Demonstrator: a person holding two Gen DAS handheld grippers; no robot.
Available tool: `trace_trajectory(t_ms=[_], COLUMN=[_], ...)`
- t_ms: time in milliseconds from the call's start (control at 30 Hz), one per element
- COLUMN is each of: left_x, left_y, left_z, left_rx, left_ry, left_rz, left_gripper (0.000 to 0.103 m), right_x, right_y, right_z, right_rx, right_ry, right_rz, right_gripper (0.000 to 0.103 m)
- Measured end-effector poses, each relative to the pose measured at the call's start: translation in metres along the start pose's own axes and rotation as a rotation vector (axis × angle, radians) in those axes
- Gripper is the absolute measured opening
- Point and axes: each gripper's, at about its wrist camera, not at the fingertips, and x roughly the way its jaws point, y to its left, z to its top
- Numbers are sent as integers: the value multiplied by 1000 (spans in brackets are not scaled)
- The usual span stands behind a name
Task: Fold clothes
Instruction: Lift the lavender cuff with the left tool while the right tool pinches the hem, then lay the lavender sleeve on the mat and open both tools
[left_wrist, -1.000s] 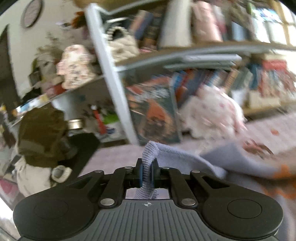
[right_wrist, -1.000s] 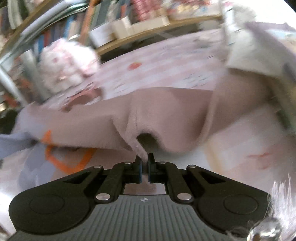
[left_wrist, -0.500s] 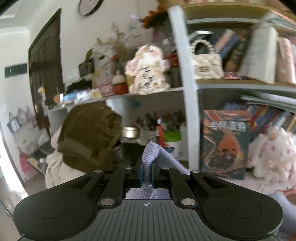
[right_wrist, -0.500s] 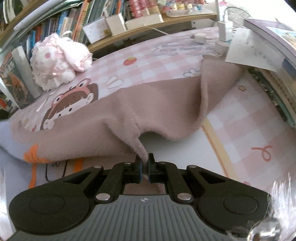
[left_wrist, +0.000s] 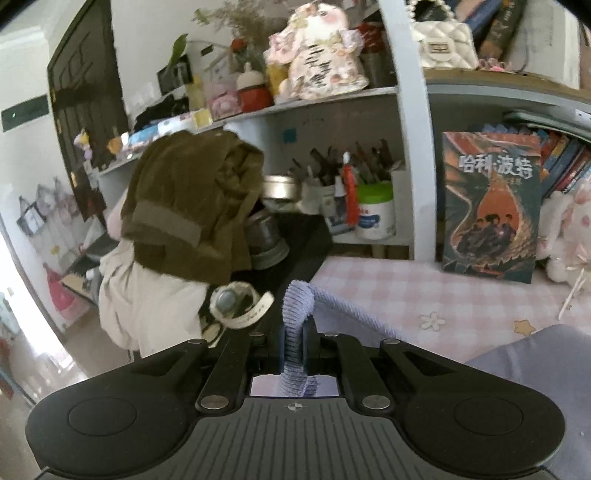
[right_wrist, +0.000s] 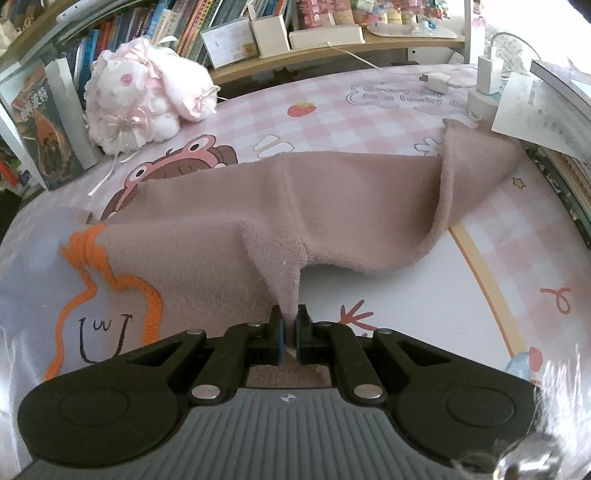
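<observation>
A pink plush toy lies beside shelved books; a charger stands near papers.

The left gripper has swung away from the poster book toward the olive jacket. The mauve garment has been drawn flatter.

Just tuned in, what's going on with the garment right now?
A person with a gripper in each hand is mid-fold on a sweatshirt lying on the pink checked table. The left gripper is shut on its ribbed lavender edge. The right gripper is shut on a pinch of the brownish inside-out fabric, lifted off the table while the rest lies spread.
</observation>
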Motion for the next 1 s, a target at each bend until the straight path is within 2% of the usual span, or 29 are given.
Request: trace_trajectory(t_ms=[133, 233, 300, 333, 433, 500, 567, 700, 867, 1000], left_x=[-2, -11, -17, -21, -31, -40, -48, -59, -63, -71], left_y=[5, 2, 0, -2, 0, 5, 8, -7, -48, -80], left_z=[-3, -6, -8, -9, -11, -12, -16, -37, -70, -91], left_rx=[10, 50, 76, 90, 98, 58, 1, -78, -101, -73], left_ry=[24, 14, 4, -5, -15, -15, -1, 67, 165, 212], left_rz=[7, 1, 2, 10, 15, -4, -65, -233, -359, -435], left_gripper=[19, 36, 60, 63, 64, 64, 64, 64, 64, 64], right_x=[-1, -1, 0, 1, 2, 3, 2, 1, -5, -13], right_y=[7, 15, 18, 18, 17, 17, 16, 12, 8, 5], right_z=[-3, -5, -5, -5, -3, -3, -3, -3, -6, -10], right_rx=[4, -8, -10, -8, -2, -5, -7, -4, -26, -47], right_ry=[3, 0, -2, -3, -1, 1, 2, 5, 10, 14], right_rz=[19, 28, 30, 30, 31, 34, 41, 58, 68, 73], right_gripper=[6, 6, 6, 6, 6, 6, 7, 10, 13, 15])
